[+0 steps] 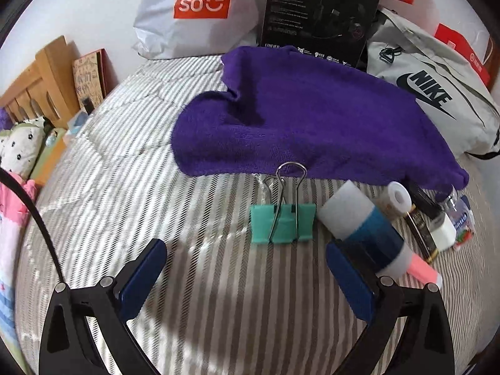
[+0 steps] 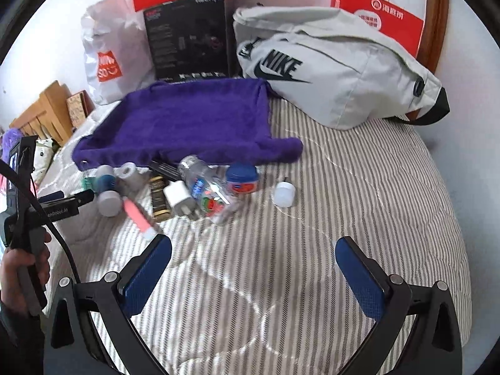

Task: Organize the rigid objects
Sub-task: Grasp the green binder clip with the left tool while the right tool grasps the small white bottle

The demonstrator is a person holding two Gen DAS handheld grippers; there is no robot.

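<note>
A green binder clip (image 1: 282, 223) stands on the striped bed just ahead of my open left gripper (image 1: 247, 257). Right of it lie a white-and-blue bottle (image 1: 364, 229), a pink marker (image 1: 422, 270), a small white roll (image 1: 400, 196), a white charger plug (image 1: 443, 229) and a dark tube (image 1: 418, 229). The right wrist view shows the same row: the blue bottle (image 2: 106, 192), the plug (image 2: 179, 198), a clear plastic bottle (image 2: 206, 187), a blue-lidded jar (image 2: 242, 179) and a small white cap (image 2: 283, 194). My right gripper (image 2: 253, 251) is open over bare bedding, nearer than the row.
A folded purple towel (image 1: 312, 118) lies behind the objects. Behind it stand a white Miniso bag (image 1: 193, 12), a black box (image 1: 318, 15), a grey Nike bag (image 2: 337, 72) and red paper bags (image 2: 378, 15). A wooden headboard (image 1: 43, 81) is at left. A hand (image 2: 18, 268) holds the left gripper.
</note>
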